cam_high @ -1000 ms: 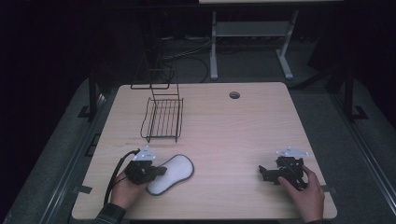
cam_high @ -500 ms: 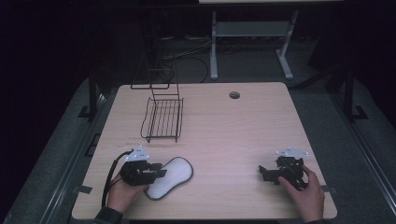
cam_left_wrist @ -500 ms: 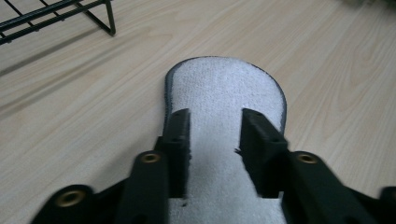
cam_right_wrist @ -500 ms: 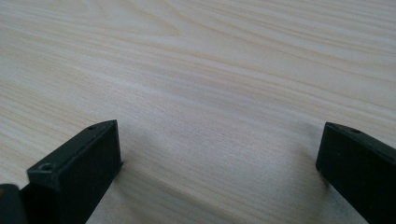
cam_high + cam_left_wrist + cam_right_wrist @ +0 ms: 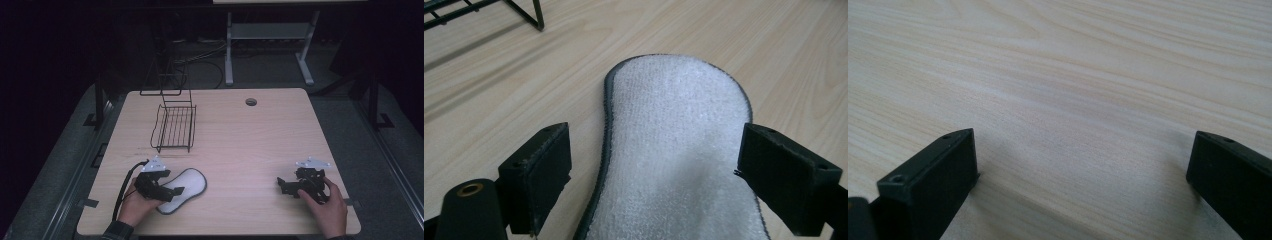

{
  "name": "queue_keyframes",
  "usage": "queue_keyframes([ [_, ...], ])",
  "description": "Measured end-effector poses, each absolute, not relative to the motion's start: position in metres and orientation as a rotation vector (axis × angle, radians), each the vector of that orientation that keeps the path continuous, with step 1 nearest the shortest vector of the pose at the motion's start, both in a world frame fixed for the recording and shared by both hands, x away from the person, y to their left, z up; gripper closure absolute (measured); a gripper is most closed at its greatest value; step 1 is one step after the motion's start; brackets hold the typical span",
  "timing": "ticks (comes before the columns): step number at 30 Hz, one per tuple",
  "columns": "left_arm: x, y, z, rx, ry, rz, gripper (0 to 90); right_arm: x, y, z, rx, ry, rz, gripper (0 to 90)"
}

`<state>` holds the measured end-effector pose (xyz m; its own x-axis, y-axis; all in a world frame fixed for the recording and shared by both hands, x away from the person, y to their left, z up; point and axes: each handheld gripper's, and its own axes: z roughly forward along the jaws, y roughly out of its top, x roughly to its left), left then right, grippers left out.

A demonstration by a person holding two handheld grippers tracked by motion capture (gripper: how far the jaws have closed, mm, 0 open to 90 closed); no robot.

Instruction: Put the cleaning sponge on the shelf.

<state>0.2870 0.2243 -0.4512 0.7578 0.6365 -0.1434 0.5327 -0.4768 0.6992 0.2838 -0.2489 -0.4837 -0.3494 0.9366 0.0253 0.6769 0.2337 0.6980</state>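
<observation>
Release step, seemingly: left tool (image 5: 167, 192) with jaws just opened wide astride the white insole (image 5: 684, 150), flat on the surface (image 5: 250, 145) near the wire rack (image 5: 175, 127); right tool (image 5: 290, 186) wide, empty; next, probably backing off without dragging it.

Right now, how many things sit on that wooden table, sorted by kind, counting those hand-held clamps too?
White padded insole: 1
Black wire rack: 1
Hand-held grippers: 2, the left gripper and the right gripper
Total: 4
</observation>
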Motion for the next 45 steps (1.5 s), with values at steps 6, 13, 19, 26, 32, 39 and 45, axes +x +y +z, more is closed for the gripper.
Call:
queue_keyframes([
  [6,0.286,0.220,-0.454,2.211,0.860,0.178,13.2,0.284,-0.249,-0.484,1.483,2.113,0.881,0.0],
  [13,0.286,0.216,-0.459,2.236,0.856,0.186,13.1,0.284,-0.249,-0.484,1.484,2.113,0.881,0.0],
  [19,0.286,0.216,-0.461,2.248,0.851,0.186,12.9,0.284,-0.249,-0.484,1.483,2.113,0.881,0.0],
  [26,0.286,0.214,-0.463,2.264,0.845,0.169,12.9,0.284,-0.249,-0.484,1.484,2.113,0.881,0.0],
  [32,0.286,0.212,-0.464,2.275,0.847,0.163,13.0,0.284,-0.249,-0.484,1.484,2.113,0.881,0.0],
  [39,0.286,0.211,-0.461,2.296,0.817,0.143,22.2,0.284,-0.249,-0.484,1.483,2.113,0.881,0.0],
  [45,0.286,0.211,-0.460,2.301,0.806,0.143,24.1,0.284,-0.249,-0.484,1.484,2.113,0.881,0.0],
])
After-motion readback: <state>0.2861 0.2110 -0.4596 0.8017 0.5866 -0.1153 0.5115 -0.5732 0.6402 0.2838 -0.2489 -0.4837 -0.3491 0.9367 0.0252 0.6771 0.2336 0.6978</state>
